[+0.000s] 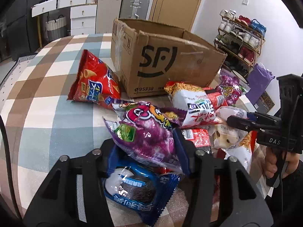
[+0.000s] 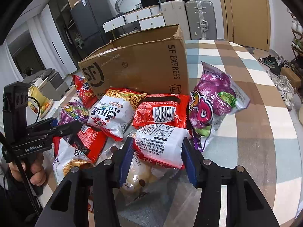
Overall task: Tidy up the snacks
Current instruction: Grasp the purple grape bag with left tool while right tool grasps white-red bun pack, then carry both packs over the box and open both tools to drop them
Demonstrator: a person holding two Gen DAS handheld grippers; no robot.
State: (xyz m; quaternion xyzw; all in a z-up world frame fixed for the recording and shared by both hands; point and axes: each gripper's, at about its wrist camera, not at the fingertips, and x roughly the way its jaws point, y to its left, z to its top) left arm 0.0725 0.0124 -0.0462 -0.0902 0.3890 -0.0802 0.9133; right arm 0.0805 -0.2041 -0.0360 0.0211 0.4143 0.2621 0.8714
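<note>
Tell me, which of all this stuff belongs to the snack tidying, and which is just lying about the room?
Part of the job:
cardboard box
red chip bag
purple snack bag
blue cookie packet
white and red noodle packet
left gripper
right gripper

Just lying about:
shoe rack
suitcases
white drawers
door

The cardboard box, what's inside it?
The cardboard box is open-topped, but only bare inner walls show in either view; its floor and any contents are hidden by the near wall.
</note>
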